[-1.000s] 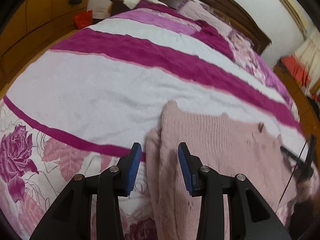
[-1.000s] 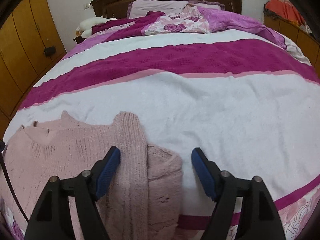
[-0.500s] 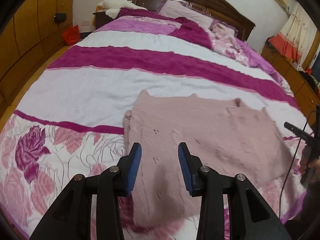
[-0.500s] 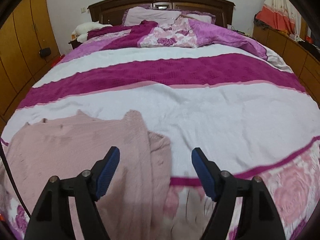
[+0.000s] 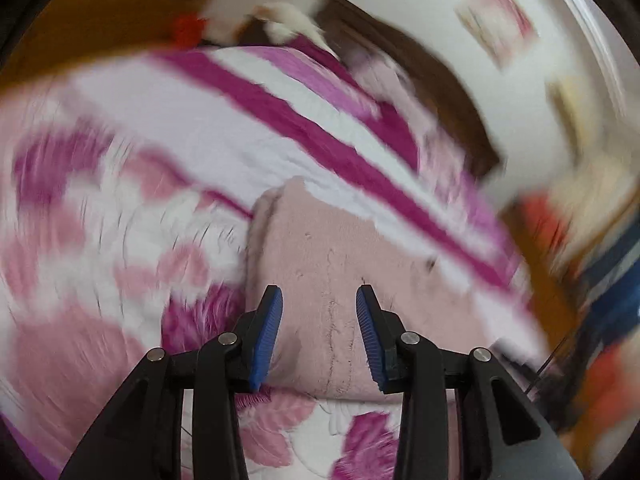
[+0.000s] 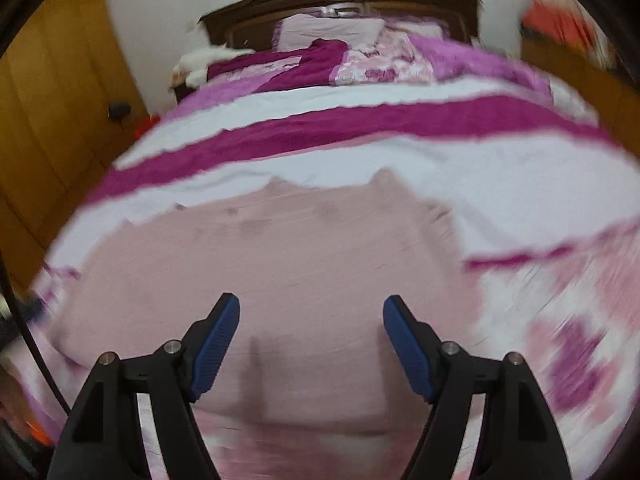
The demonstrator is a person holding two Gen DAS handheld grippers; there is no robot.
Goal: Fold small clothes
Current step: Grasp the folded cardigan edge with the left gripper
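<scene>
Across the foot of the bed [image 6: 520,184] lies the pink knitted sweater [image 6: 280,264], spread flat with one sleeve turned in along its side; its lower hem rests on the floral border of the bedspread [image 5: 100,264], its upper edge on the white band below the magenta stripe. Left tongs [image 5: 318,332]: blue pads parted by a modest gap, nothing between them, poised over the garment's near edge; right tongs [image 6: 311,348]: spread wide, likewise empty, above the broad middle of the knit. Both views are smeared, the surroundings streaked; exact edges of the sweater are hard to place. Likely faults from here: a descent begun while the view is this unsteady may pinch the plush bedspread together with the knit, dragging the cover into the fold; the narrower left opening may catch only one layer of the doubled sleeve, letting it slip out; uneven lifts by the two tongs would skew the crease, since loose knit stretches and sags readily.
</scene>
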